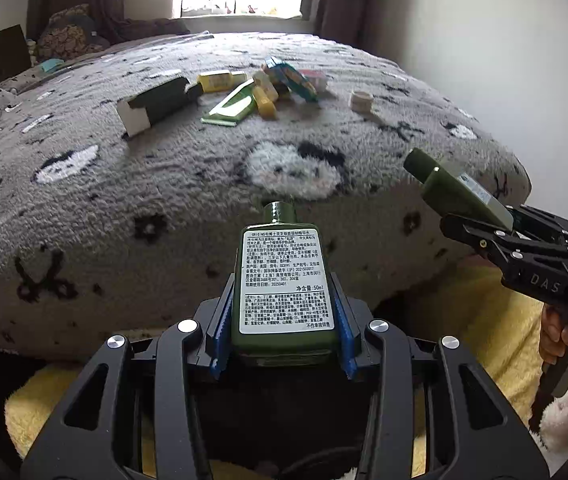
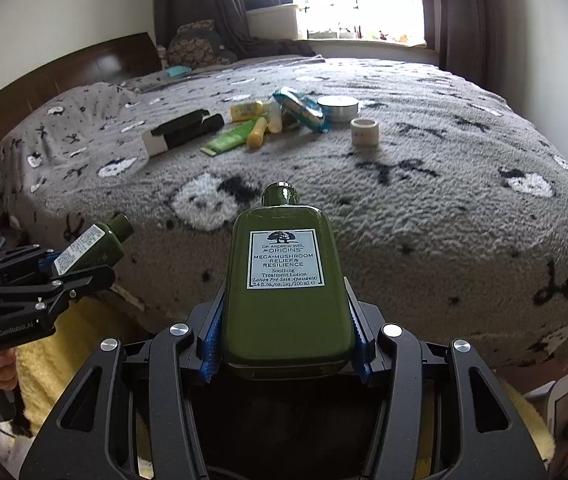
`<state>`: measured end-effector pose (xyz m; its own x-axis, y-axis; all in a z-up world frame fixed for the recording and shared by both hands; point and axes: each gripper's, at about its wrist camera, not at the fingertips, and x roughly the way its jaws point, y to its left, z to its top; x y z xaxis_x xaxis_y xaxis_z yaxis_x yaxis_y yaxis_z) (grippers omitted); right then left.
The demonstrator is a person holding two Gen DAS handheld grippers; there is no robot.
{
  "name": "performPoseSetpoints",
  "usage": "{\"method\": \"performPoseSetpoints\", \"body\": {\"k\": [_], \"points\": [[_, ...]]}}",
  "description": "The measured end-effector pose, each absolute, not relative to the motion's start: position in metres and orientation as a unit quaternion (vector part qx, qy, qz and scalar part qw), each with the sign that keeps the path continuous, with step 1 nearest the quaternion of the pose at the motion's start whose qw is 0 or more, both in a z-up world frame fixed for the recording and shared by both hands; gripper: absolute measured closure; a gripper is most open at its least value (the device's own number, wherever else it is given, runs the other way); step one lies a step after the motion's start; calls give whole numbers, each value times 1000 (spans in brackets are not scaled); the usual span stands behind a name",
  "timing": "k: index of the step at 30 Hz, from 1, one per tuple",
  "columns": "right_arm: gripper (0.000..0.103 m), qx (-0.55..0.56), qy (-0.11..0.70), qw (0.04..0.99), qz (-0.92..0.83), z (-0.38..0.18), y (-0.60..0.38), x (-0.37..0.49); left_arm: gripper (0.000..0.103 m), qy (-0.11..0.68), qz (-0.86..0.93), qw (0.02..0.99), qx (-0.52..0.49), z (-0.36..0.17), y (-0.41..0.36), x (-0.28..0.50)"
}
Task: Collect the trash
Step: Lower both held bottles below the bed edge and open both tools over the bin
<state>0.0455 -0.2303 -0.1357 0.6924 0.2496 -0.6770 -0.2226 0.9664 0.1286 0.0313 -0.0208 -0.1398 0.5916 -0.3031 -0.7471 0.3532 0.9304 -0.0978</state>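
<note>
Here, both claws are carrying green bottles off the foot of the bed (image 2: 464, 240). The left claw (image 1: 284, 320) is pinching the small green bottle (image 1: 284, 276) by its flat sides low on the body, back label up and cap pointing toward the bed; the right claw (image 2: 288, 328) is gripping the larger green lotion bottle (image 2: 288, 272) the same way, front label up. Both bottles are hanging just short of the bed's near edge, over a yellow blanket (image 2: 55, 360). They are looking rigid and glossy, so probably slick and, if glass, breakable; how full they are I cannot tell. Gripping across the broad flat body seems sounder than taking the narrow cap. Farther up the bed, toward its middle, more trash is lying in a loose heap: a dark box (image 2: 181, 130), a green tube (image 2: 229, 138), yellow bottles (image 2: 257, 132), a blue packet (image 2: 302, 110), a round tin (image 2: 338, 107) and a small pale jar (image 2: 364, 131) just beside them. No bin is showing anywhere.
</note>
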Motion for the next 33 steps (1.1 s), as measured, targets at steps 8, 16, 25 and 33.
{"method": "performPoseSetpoints", "body": {"k": [8,16,25,33], "points": [[52,13,458,877,147,-188,-208,43,63,500,-190,844,31,-210,-28,31],[52,16,554,817,158,-253,-191,45,63,581,-185,790,60,-278,-38,35],[52,45,595,790,143,-288,-198,50,63,637,-196,745,30,-317,-40,37],[48,48,602,783,147,-297,-199,55,53,635,-201,745,28,-325,-42,29]]}}
